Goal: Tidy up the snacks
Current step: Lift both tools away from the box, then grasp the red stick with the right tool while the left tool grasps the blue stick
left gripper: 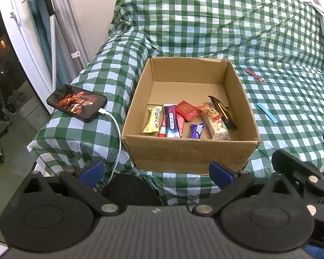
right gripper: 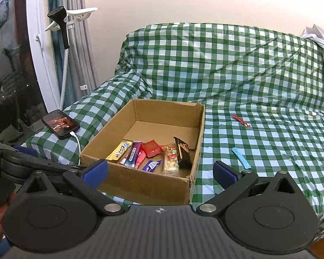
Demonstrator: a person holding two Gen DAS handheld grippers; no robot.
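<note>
The open brown cardboard box (left gripper: 190, 151) is sitting on the green-and-white checked bed cover (right gripper: 270, 86), already holding a row of wrapped snacks: a yellow bar (left gripper: 152, 119), a purple tube-shaped packet (left gripper: 172, 120), a red square sachet (left gripper: 186, 110), a small purple wrapper (left gripper: 197, 130), a clear nut bar (left gripper: 216, 122) and a dark packet (left gripper: 222, 112); two pieces are lying loose on the cover to the box's right, a thin red stick (right gripper: 241, 121) farther off and a flat blue stick (right gripper: 241, 160) nearer; so the gathering is looking mostly done. The left gripper (left gripper: 156, 173) and right gripper (right gripper: 159, 173) are both hovering with fingers wide and empty. The next move is likely calling for the right gripper to be reaching for the blue stick, pinching a thin flat wrapper off soft cloth.
</note>
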